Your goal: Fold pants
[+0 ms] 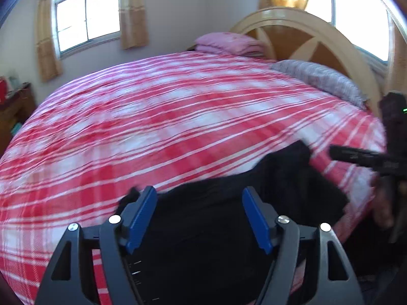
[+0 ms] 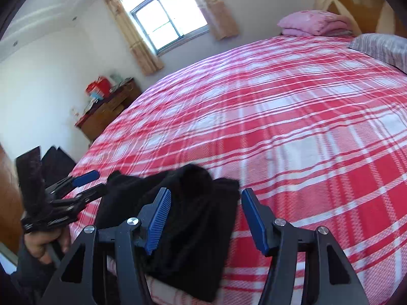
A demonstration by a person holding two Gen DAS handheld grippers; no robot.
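Observation:
Black pants [image 1: 229, 218] lie bunched at the near edge of the bed, also in the right wrist view [image 2: 188, 218]. My left gripper [image 1: 199, 203] is open and empty above the pants; its blue-padded fingers show at the left of the right wrist view [image 2: 85, 178]. My right gripper [image 2: 206, 203] is open and empty, over the right part of the pants; in the left wrist view it shows at the far right edge [image 1: 356, 156].
The bed has a red and white plaid cover [image 2: 292, 132]. A folded pink blanket [image 2: 313, 23] and a grey pillow [image 1: 320, 78] lie by the wooden headboard [image 1: 305, 33]. A wooden dresser [image 2: 106, 111] stands by the window wall.

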